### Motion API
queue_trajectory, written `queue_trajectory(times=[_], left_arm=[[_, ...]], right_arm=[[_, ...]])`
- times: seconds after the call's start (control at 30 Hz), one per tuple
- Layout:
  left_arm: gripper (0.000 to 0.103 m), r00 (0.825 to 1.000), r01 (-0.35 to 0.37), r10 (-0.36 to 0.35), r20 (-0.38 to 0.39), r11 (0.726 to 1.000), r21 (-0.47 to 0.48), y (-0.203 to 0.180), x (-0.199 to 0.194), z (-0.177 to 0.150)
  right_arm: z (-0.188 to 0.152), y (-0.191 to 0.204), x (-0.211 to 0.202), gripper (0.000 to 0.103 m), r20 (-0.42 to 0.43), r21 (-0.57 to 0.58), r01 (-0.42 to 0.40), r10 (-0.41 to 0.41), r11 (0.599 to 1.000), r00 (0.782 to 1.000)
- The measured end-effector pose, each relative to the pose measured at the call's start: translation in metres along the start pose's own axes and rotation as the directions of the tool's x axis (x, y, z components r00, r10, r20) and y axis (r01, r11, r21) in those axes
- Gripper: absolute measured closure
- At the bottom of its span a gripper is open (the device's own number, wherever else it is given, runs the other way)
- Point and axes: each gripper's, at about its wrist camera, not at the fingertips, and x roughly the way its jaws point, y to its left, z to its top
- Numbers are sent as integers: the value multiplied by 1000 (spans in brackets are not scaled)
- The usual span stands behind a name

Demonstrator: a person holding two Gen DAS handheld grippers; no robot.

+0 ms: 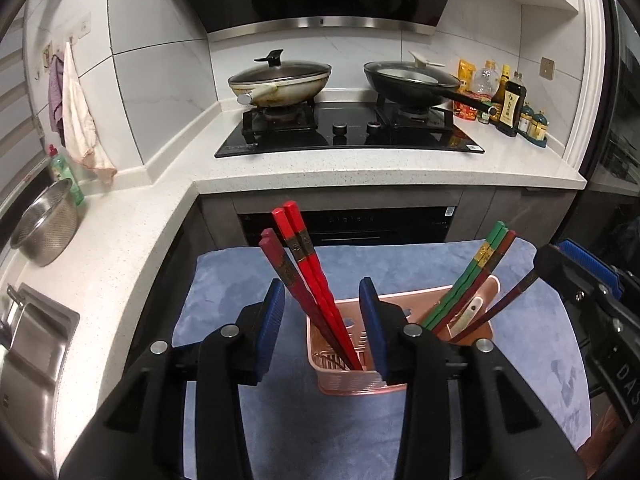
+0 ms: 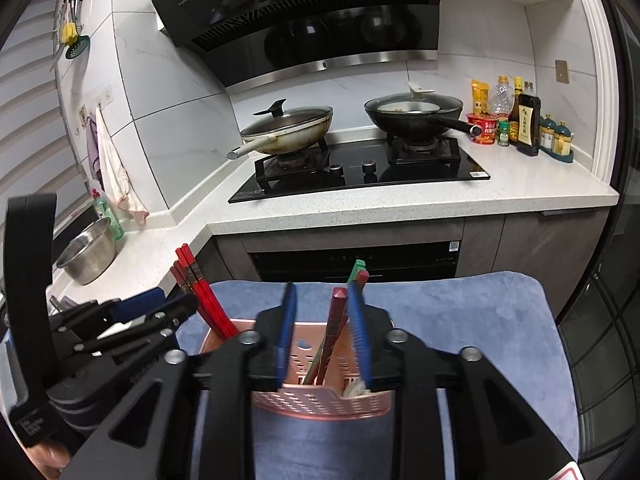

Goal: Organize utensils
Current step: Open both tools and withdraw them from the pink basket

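A pink slotted utensil holder [image 1: 352, 380] stands on a blue towel [image 1: 520, 360]. Bright red chopsticks [image 1: 306, 260] and a darker red pair [image 1: 278, 262] lean in its left compartment, between the blue pads of my left gripper [image 1: 322, 292]; the pads stand apart from them, so it is open. Green chopsticks [image 1: 476, 268] and a dark red one [image 1: 500, 308] lean in the right compartment. In the right wrist view my right gripper [image 2: 320, 292] is open over the holder [image 2: 320, 400], with a dark red chopstick [image 2: 334, 320] between its pads, close to the right one.
Beyond the towel runs a white L-shaped counter [image 1: 360, 168] with a gas hob [image 1: 348, 132] bearing two lidded pans. Sauce bottles [image 1: 508, 100] stand at the back right. A steel colander [image 1: 44, 224] and a sink [image 1: 32, 344] lie at the left.
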Motion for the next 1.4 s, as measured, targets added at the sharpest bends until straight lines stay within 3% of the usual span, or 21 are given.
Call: queue_trajectory(times=[0.1, 0.23, 0.47, 0.8, 0.93, 1.3, 1.4], left_arm=[[65, 1000, -6, 5, 8, 1000, 6, 1, -7, -3], [55, 1000, -10, 10, 24, 1000, 4, 2, -19, -9], [54, 999, -12, 11, 37, 1000, 5, 5, -41, -24], [39, 999, -18, 18, 52, 1000, 13, 3, -69, -45], [31, 998, -29, 28, 62, 999, 15, 3, -79, -53], [20, 997, -28, 28, 65, 1000, 5, 4, -101, -75], [17, 997, -30, 30, 67, 1000, 4, 4, -106, -82]], right_arm=[[-2, -1, -8, 71, 5, 1, 9, -9, 1000, 1000], [-7, -3, -21, 67, 11, 12, 14, -15, 1000, 1000], [-28, 1, -41, 67, -17, -12, 33, -34, 999, 999], [-61, 17, -68, 66, -47, -68, 69, -73, 995, 996], [-70, 24, -79, 57, -42, -96, 91, -95, 991, 995], [-92, 24, -100, 47, -61, -86, 98, -103, 991, 993], [-97, 25, -106, 37, -54, -94, 111, -116, 989, 992]])
